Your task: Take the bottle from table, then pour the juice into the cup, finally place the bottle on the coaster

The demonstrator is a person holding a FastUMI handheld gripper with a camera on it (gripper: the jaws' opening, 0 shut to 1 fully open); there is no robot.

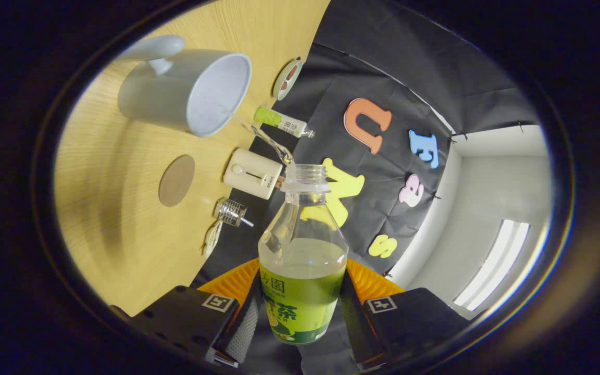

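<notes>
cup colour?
Pale grey-blue cup, gripper view; gripper jaws shut on the bottle, pouring.

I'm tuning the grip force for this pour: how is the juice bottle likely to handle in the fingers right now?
The juice bottle, clamped in the gripper, looks like thin clear plastic, so it may dent if squeezed harder. It is roughly half full and pouring into the cup, so its weight probably shifts. Its glossy label could be slippery.

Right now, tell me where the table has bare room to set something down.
Bare wood spreads around the coaster, between the cup and the fingers shut on the bottle. It is crowded along the wall edge: cream device, small bottle, metal piece.
</notes>
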